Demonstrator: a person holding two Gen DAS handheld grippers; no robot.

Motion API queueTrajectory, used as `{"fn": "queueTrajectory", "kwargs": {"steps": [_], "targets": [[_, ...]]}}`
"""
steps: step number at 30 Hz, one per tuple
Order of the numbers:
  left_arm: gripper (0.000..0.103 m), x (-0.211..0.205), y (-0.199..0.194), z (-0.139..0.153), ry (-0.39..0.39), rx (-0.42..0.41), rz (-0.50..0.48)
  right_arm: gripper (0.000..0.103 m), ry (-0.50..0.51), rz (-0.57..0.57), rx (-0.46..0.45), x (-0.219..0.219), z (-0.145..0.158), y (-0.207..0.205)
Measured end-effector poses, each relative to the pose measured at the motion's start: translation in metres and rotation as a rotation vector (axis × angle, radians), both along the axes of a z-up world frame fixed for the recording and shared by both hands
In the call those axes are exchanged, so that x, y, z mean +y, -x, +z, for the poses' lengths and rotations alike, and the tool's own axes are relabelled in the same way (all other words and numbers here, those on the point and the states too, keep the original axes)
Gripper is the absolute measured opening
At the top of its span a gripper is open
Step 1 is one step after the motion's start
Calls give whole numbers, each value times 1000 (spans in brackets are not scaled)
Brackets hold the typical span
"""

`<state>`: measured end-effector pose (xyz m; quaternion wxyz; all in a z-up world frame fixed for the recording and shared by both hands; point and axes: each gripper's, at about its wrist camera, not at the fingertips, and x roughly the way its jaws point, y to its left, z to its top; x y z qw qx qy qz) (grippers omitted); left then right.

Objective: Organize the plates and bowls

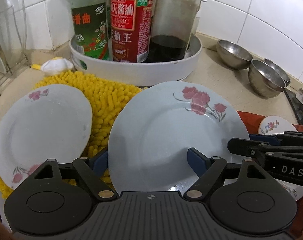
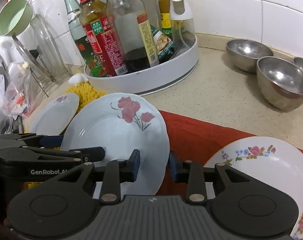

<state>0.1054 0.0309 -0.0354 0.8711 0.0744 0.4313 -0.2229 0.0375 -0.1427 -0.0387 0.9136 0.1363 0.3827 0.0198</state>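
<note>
Right claw [image 2: 153, 166] was clenched on the right rim of the large plate [image 2: 115, 132], one pad above the glaze and one below. The left claw [image 1: 147, 158] stood released and wide astride the plate's near-left edge, one pad over the well and the other beneath the rim, neither pressing.

The large plate sat at the front of the counter [image 2: 221, 92], tilted, partly over a yellow mat [image 1: 107, 104] and a red cloth [image 2: 191, 132]. It was round, pale blue-white glazed ceramic with a gently scalloped rim and pink flowers.

The step appeared to be moving this plate onto its match, a smaller plate [image 1: 43, 124] just to the left on the mat. Doing it well likely meant closing the left claw squarely on the rim before any carry, since glossy glaze is slippery, then keeping the plate level and setting it down softly so rim did not chip rim.

The mat was nubby and shaggy, the cloth soft and creased. A white floral dish [image 2: 271, 164] lay to the right. Further back stood three dull steel bowls [image 2: 283, 82], hard and rounded, and a white tray [image 2: 151, 80], round and crowded with glass and plastic bottles [image 1: 127, 30].
</note>
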Motion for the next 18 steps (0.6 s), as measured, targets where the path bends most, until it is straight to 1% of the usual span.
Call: {"fn": "queueTrajectory", "kwargs": {"steps": [9,18], "targets": [[86,-15,3,12,23,-24,-82,28,-13,-101,-34,-7,15,19],[86,-51,10,18,42,-32,-221,28,-19,-238,-51,-24,25,49]]}}
